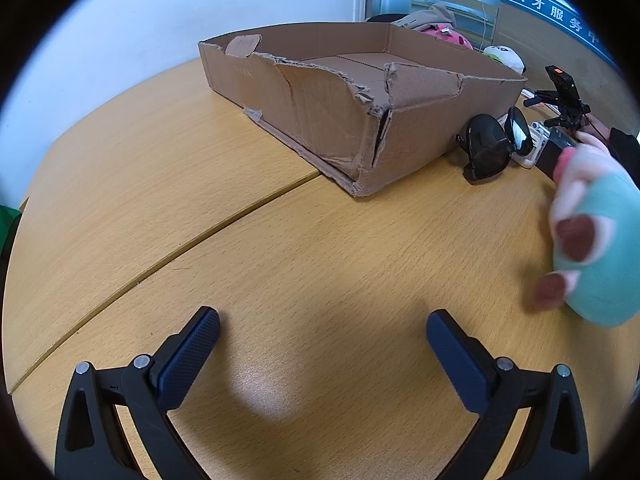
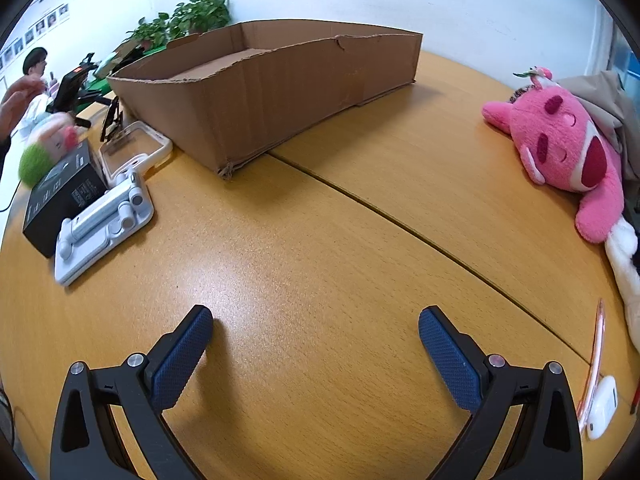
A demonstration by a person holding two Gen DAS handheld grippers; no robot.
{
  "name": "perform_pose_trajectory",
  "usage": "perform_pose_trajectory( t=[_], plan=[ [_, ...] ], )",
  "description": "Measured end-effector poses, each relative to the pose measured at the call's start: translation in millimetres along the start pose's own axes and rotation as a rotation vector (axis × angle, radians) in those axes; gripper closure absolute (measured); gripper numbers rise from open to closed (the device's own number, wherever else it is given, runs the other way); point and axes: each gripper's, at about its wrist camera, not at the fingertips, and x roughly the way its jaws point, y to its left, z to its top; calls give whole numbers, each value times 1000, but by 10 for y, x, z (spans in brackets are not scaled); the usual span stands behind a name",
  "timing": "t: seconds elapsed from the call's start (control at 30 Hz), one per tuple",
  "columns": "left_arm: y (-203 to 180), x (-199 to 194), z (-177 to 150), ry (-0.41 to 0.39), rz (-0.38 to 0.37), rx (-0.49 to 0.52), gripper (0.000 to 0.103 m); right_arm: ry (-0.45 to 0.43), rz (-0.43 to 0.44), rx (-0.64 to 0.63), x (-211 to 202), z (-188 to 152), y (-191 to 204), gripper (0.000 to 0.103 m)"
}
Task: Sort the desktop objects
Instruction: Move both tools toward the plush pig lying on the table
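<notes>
An open, torn cardboard box (image 1: pixel 420 128) stands on the wooden table (image 1: pixel 280 240); it also shows in the right wrist view (image 2: pixel 280 92). My left gripper (image 1: pixel 323 334) is open and empty above bare table. My right gripper (image 2: pixel 316 330) is open and empty too. Black sunglasses (image 1: pixel 496 144) lie right of the box in the left wrist view. A bare hand (image 1: pixel 584 208) holds a blurred teal plush thing (image 1: pixel 608 264) at the right edge. In the right wrist view a white folding stand (image 2: pixel 104 220), a black box (image 2: pixel 60 196) and a clear phone case (image 2: pixel 136 152) lie at left.
A pink plush toy (image 2: pixel 560 152) lies at the right of the table. A white earbud case (image 2: pixel 602 408) and a pink pen (image 2: pixel 592 364) lie at lower right. A small black camera on a tripod (image 1: pixel 564 96) stands behind the sunglasses. A seam runs across the table.
</notes>
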Motion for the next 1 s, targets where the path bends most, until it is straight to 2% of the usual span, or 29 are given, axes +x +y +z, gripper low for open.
perform_pose_trajectory(
  t=[0.17,0.37,0.47,0.57,0.73,0.8,0.93,1.0],
  plan=[
    [0,-3,-2,0,0,0,0,6,-106,141,-75,-78,63,0],
    [6,-19,-1,0,-2,1,0,63,-233,343,-101,-77,183,0],
    [0,-15,-1,0,-1,1,0,44,-201,370,-192,-117,421,0],
    [13,8,6,0,12,-17,0,-22,-165,349,-384,-122,739,0],
    [-171,9,-97,-2,146,-186,0,-198,-101,373,-716,-35,1272,0],
    [-221,-11,-165,-3,183,-238,0,-229,-75,374,-762,12,1433,0],
    [-225,-35,-210,-3,218,-297,0,-216,-94,337,-637,254,1792,0],
    [-222,-42,-214,-3,228,-311,0,-190,-56,311,-529,355,1926,0]
  ],
)
